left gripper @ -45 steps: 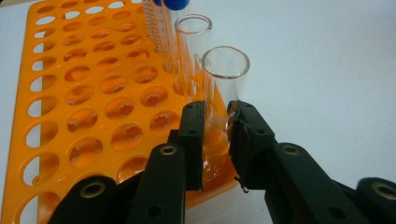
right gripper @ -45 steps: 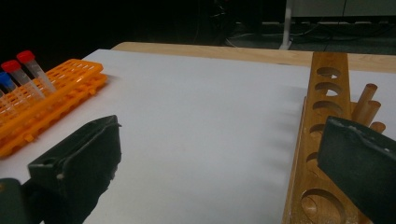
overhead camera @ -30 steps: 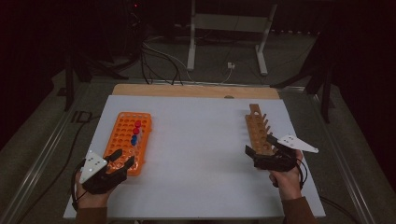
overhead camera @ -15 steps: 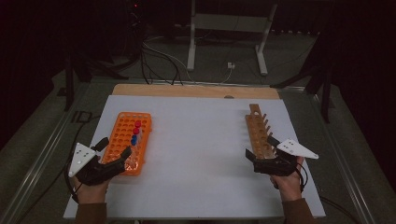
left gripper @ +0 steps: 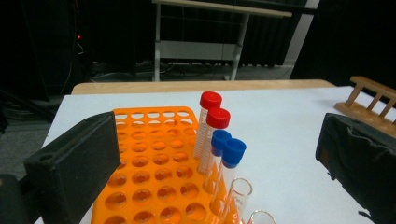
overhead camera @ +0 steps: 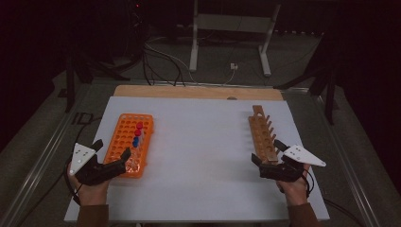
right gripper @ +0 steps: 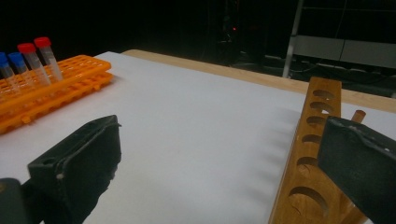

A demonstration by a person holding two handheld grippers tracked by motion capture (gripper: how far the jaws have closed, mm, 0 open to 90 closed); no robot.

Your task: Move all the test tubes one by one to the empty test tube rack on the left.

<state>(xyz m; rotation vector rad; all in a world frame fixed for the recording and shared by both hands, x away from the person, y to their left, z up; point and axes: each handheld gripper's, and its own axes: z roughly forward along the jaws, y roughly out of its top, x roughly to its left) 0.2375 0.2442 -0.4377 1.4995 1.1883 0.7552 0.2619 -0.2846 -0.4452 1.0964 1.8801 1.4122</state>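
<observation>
An orange tube rack [overhead camera: 124,137] lies at the left of the white table. It holds two red-capped tubes [left gripper: 209,119], two blue-capped tubes [left gripper: 226,154] and two uncapped clear tubes [left gripper: 240,193] nearer the camera. My left gripper [overhead camera: 112,149] is open; its jaws straddle the rack's near left corner with nothing between them. A wooden rack [overhead camera: 263,137] with a row of empty holes lies at the right. My right gripper [overhead camera: 267,152] is open at that rack's near end, one jaw to each side of it, in the right gripper view.
The white table top [overhead camera: 198,156] has bare room between the two racks. A wooden strip [overhead camera: 198,91] runs along its far edge. Beyond it stand a metal stand [overhead camera: 229,28] and floor cables [overhead camera: 161,59] in the dark.
My left gripper has shifted left and slightly away, and its jaws now spread wider by the orange rack. My right gripper has drawn a little nearer to the table's front edge.
</observation>
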